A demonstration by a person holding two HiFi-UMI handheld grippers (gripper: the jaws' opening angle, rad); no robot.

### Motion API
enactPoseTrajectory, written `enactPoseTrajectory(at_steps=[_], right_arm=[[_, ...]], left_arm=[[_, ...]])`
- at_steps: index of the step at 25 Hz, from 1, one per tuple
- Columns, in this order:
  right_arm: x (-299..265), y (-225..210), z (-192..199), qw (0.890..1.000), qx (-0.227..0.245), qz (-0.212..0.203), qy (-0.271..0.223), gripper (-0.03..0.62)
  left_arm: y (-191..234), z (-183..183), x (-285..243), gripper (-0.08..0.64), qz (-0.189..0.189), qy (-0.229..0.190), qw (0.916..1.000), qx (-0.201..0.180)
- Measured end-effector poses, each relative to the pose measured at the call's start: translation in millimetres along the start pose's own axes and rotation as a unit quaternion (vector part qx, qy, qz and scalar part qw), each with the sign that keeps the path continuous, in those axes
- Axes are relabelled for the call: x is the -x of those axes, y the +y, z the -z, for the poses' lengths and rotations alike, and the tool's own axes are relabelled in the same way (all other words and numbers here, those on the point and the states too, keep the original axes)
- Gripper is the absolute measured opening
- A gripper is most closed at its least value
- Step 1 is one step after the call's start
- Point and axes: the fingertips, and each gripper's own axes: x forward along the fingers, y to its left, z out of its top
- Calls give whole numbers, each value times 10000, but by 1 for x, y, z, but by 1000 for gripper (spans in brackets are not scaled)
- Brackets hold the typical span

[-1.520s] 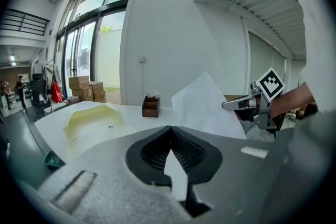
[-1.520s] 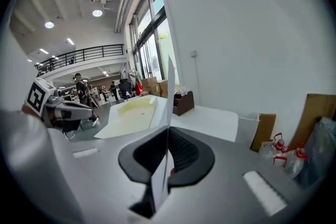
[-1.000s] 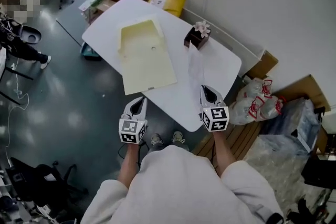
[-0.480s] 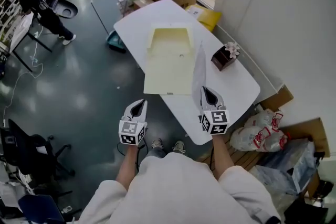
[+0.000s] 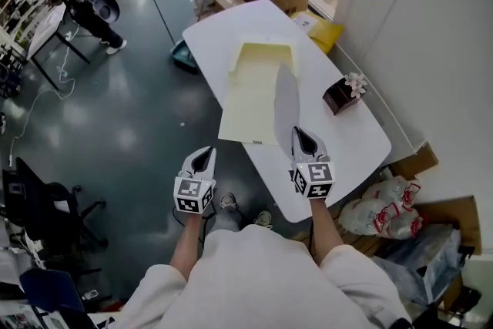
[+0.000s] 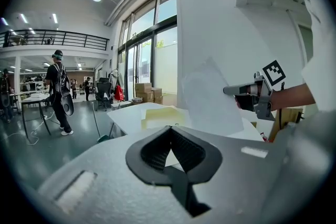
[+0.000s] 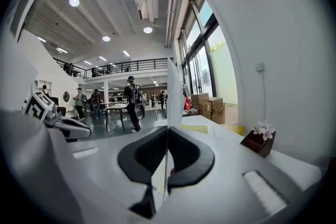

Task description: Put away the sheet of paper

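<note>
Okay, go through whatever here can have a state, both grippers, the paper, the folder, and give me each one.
left gripper: shut, empty.
right gripper: shut on the sheet of paper.
sheet of paper: clamped at one edge, lifted above the table.
folder: flat on the table, flap open.
flower box: upright on the table.
</note>
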Motion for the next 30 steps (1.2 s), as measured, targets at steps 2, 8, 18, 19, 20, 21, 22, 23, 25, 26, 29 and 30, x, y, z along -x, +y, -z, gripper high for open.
enactPoseTrajectory(at_steps=[2, 8, 18, 19, 20, 21, 22, 23, 25, 26, 29, 30], right_arm=[[-6, 1, 0, 10000, 29, -29, 20, 2], [-29, -3, -1, 10000, 51, 43, 68, 2], [-106, -5, -9, 9985, 82, 523, 138, 2], [-115, -4, -11, 9982, 93, 580, 147, 2], [-125, -2, -13, 9978, 100, 638, 151, 2], [-134, -1, -16, 9974, 103, 698, 153, 2], [-143, 0, -18, 9969, 100, 759, 155, 2], [-151, 2, -21, 9965, 92, 820, 156, 2], [-168, 3, -26, 9954, 62, 945, 155, 2], [-176, 4, -29, 9947, 48, 1011, 156, 2], [-197, 6, -35, 9926, 38, 1199, 167, 2], [-204, 8, -37, 9920, 50, 1251, 167, 2]], left_arm=[[1, -1, -6, 2, 34, 9, 10000, 12], [12, -3, -34, 2, 219, 31, 9998, 31], [80, -19, -107, 2, 723, 8, 9974, 12], [91, -21, -115, 2, 776, 5, 9970, 6], [101, -24, -122, 3, 828, -3, 9966, -3], [111, -28, -129, 2, 879, -14, 9961, -17], [121, -32, -136, 2, 930, -24, 9957, -31], [130, -35, -143, 2, 982, -33, 9952, -44], [148, -44, -156, 3, 1093, -53, 9940, -67], [156, -47, -163, 3, 1153, -64, 9933, -78], [178, -56, -181, 3, 1324, -81, 9911, -114], [185, -58, -186, 2, 1372, -87, 9904, -124]])
